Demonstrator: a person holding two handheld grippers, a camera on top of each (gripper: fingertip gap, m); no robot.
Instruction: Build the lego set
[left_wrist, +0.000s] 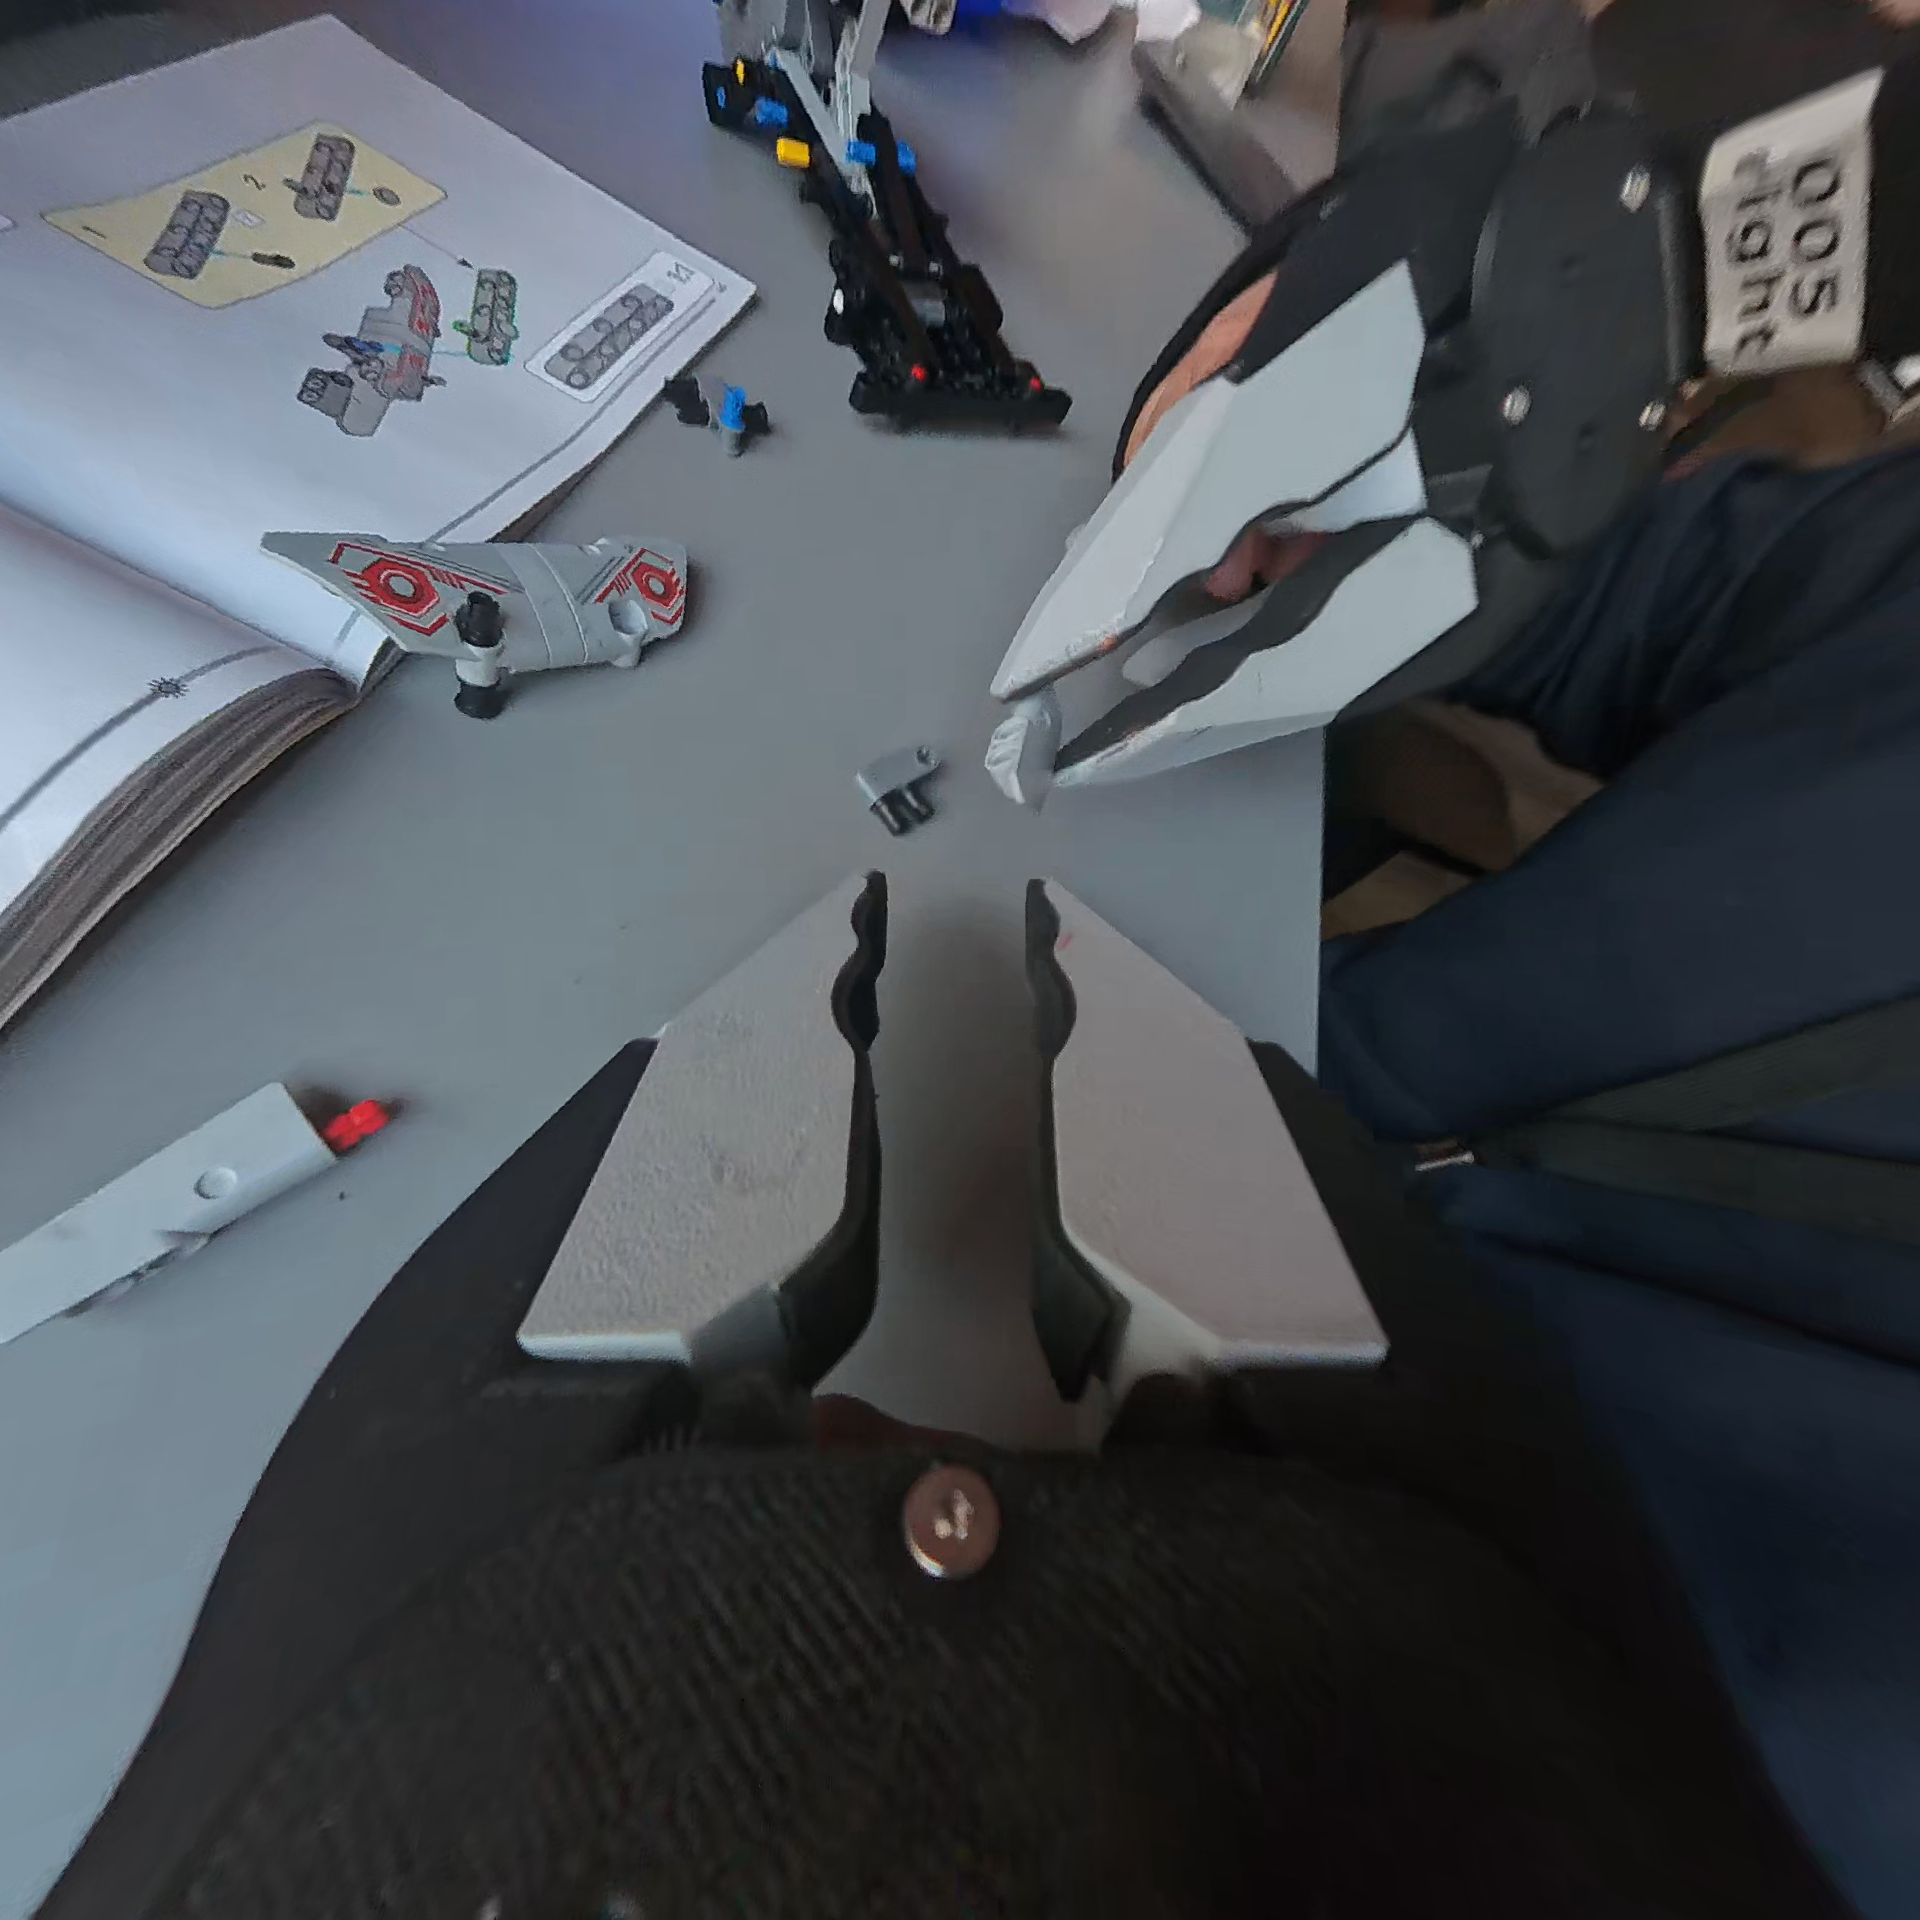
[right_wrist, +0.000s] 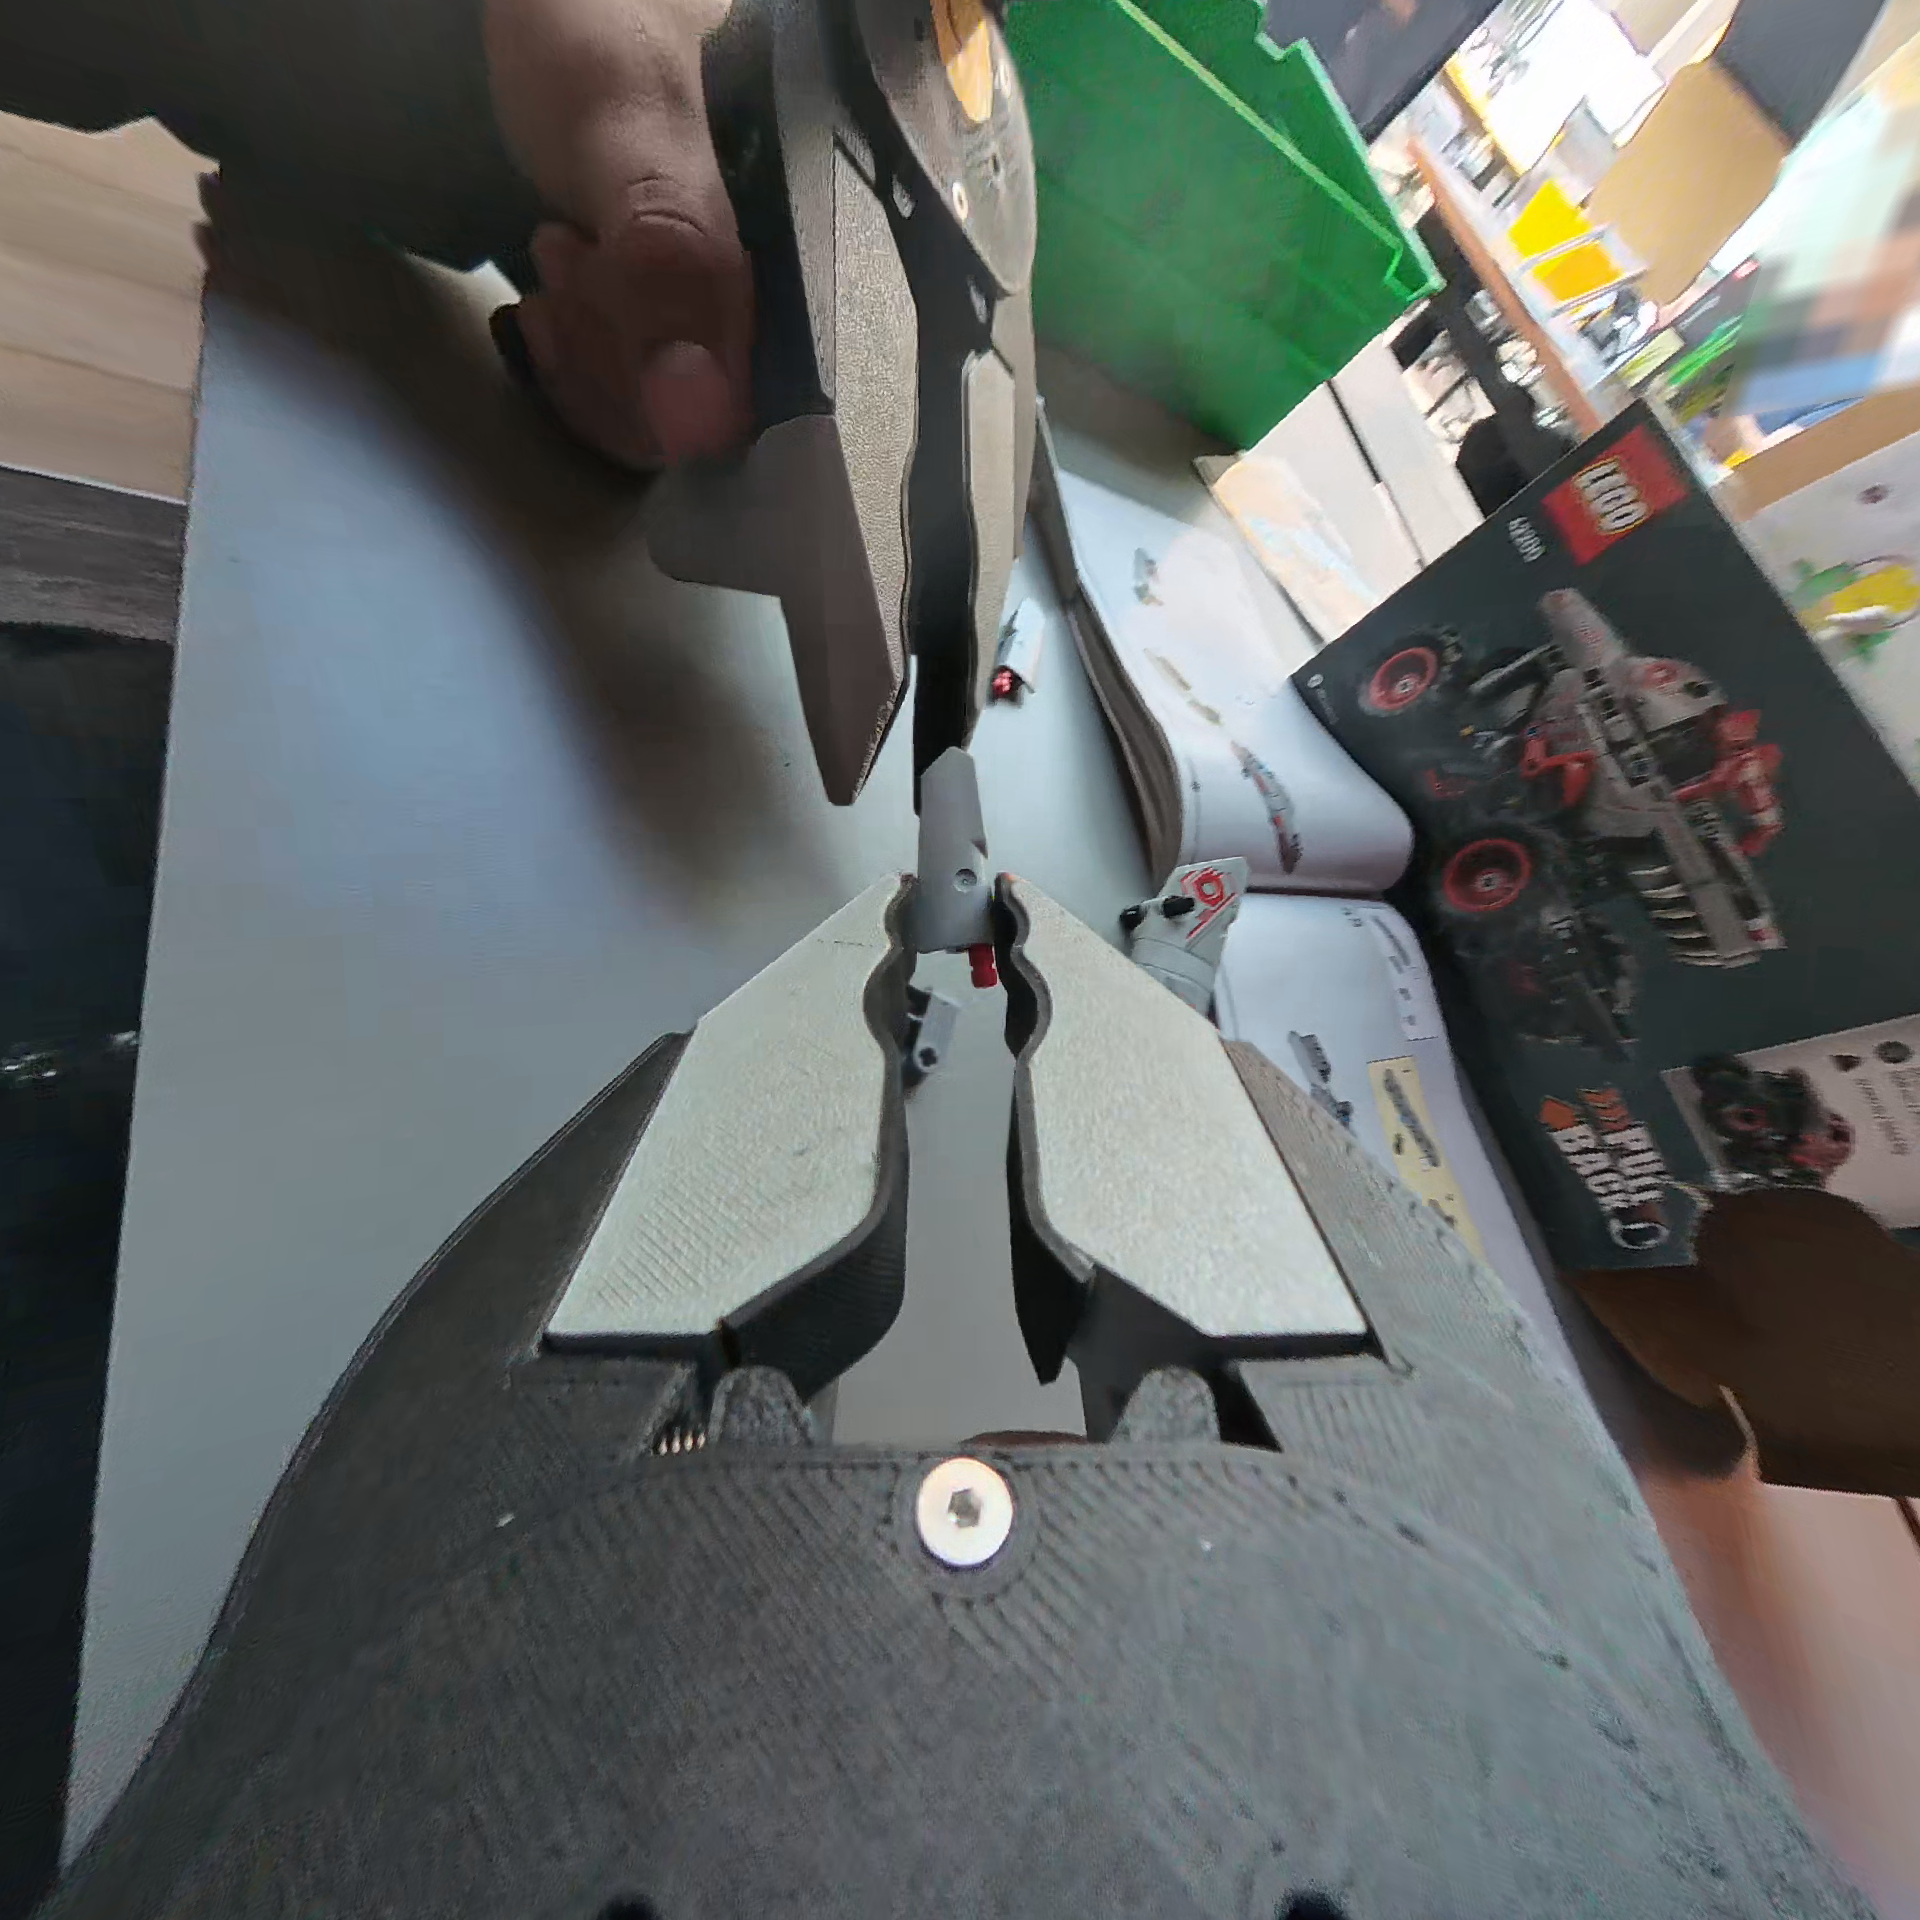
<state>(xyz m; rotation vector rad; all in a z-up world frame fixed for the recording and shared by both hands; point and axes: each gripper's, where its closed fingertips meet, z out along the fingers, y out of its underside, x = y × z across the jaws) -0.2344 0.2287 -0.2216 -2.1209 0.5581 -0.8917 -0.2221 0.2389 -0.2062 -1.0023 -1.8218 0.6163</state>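
Lego fin piece (right_wrist: 951, 868), light and stiff, is sitting pinched in my right jaws; left jaws are hanging open, empty.

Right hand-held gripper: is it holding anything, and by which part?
Yes. The right hand-held gripper pinches a small grey Lego piece near its lower end, just above a red pin. The left hand-held gripper is open and holds nothing.
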